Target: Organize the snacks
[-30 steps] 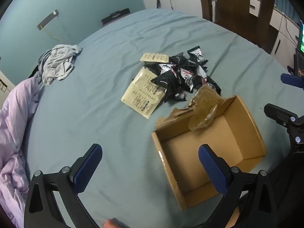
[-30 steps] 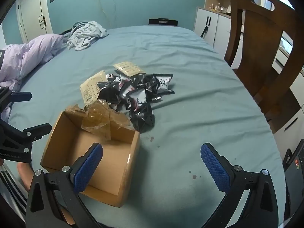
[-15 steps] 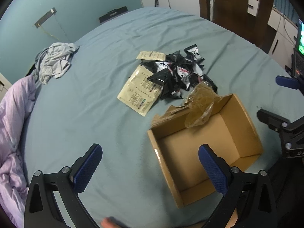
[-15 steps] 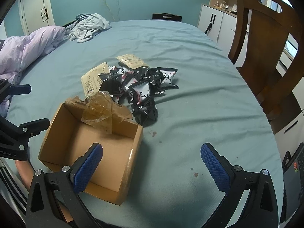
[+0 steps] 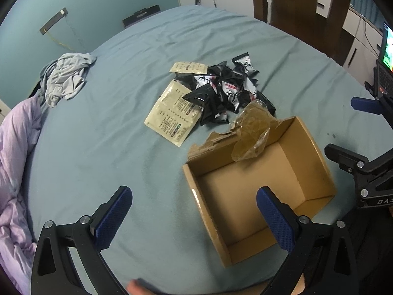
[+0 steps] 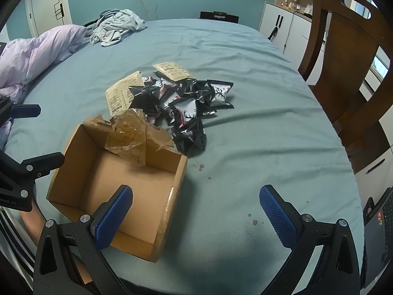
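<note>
- Left gripper (image 5: 194, 218) spread wide, gripping nothing; right gripper (image 6: 196, 218) likewise gaped and bare
- Snack packets (image 6: 186, 105) lay heaped on the bedsheet (image 6: 258, 127), just beyond the cardboard box's (image 6: 172, 199) torn far wall; box held nothing
- Heap sat ahead and slightly left of the right gripper, which looked nearer
- Lower packets were buried; crumpled tape (image 6: 130, 135) masked the nearest ones

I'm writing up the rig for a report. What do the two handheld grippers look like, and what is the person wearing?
Both the left gripper and the right gripper have black angular frames with silver screws and two fingers faced with blue, knurled-textured pads. White lettering, only partly legible, marks each frame's side. No cables show. At the lower left of the right wrist view, black-and-white striped clothing is visible.
</note>
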`<state>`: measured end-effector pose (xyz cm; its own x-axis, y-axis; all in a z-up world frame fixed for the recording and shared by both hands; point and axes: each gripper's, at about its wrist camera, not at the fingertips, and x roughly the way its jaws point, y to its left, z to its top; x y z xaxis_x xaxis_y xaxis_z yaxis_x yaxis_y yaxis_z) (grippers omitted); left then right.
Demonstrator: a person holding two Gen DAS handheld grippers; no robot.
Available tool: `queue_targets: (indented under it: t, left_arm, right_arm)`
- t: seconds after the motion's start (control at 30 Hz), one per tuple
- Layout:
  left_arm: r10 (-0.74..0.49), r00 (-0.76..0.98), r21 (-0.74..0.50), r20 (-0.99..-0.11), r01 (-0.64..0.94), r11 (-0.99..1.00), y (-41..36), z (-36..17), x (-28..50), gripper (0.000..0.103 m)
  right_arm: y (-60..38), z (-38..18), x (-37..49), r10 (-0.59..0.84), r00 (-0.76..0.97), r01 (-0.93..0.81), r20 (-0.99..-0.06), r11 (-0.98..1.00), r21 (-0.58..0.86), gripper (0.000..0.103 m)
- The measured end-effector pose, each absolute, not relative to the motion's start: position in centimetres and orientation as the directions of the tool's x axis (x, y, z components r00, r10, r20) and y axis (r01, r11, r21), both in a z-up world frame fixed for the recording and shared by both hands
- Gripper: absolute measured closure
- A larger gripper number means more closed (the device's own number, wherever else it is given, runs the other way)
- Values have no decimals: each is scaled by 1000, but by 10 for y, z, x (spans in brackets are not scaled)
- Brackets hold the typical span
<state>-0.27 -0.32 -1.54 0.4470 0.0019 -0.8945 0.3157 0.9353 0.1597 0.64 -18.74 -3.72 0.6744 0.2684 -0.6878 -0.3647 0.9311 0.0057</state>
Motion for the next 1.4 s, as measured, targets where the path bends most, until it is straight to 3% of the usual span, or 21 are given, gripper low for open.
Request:
queue_targets:
  t: [1.03, 1.4]
  left_arm:
    - [5, 429, 160, -903, 326, 932, -5, -20, -3, 0]
    - [-2, 426, 152, -905, 327, 933, -6, -19, -3, 0]
  right_arm:
    - [-188, -36, 7, 264, 675, -360, -689, 933, 5, 0]
    - [-198, -35, 18, 292, 659, -347, -694, 936, 64, 0]
